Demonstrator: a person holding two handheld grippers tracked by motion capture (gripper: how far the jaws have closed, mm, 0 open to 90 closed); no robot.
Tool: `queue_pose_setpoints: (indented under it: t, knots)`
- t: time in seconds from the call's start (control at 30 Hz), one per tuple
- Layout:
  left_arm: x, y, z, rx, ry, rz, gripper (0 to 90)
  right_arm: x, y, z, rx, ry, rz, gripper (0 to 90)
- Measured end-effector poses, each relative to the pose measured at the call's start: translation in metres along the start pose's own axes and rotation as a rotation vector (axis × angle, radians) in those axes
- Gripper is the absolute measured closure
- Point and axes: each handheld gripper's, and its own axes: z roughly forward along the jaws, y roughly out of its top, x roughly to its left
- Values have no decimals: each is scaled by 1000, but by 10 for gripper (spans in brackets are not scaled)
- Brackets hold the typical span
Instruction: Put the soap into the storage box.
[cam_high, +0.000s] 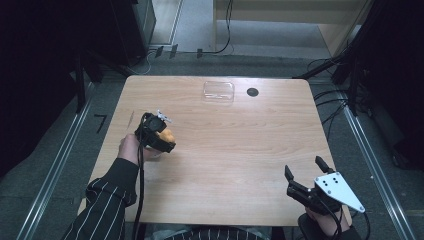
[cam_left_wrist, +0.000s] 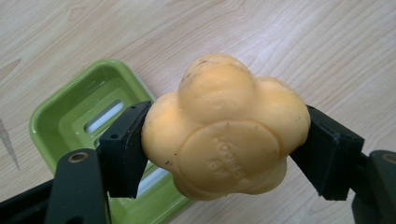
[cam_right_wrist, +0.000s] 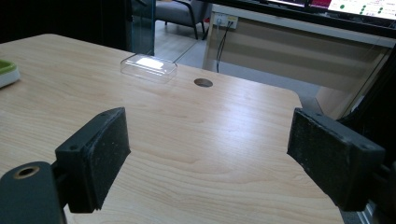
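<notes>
Where the right tool (cam_high: 304, 172) rests at the near right corner of the wooden counter (cam_high: 240, 150), its jaws stand wide apart with nothing between them. Farther in, on the left side, the left tool (cam_left_wrist: 224, 140) is clamped on an orange lobed soap (cam_left_wrist: 224, 128), one pad pressing each flank, so the soap's broader span runs from jaw to jaw. Its flat embossed face is turned toward that tool's camera and one rounded lobe points away from it. The soap hangs above the counter, just beside and partly over a green soap dish (cam_left_wrist: 70, 112). Well beyond, near the far edge, a clear plastic lid (cam_high: 218, 92) lies beside a dark round hole (cam_high: 252, 92).
</notes>
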Motion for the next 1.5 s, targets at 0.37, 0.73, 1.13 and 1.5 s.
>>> queue_pose_setpoints:
  t: [0.37,0.73,1.13,1.5]
  knots:
    - [21,-1,-2,-25,19,-61,266,0,0,0,2,1,-1,132]
    - [34,-2,1,-6,36,-97,266,0,0,0,2,1,-1,133]
    - [52,-4,7,23,50,-142,266,1,0,0,3,1,-3,133]
    - [60,-8,19,65,46,-176,266,1,0,0,4,1,-5,132]
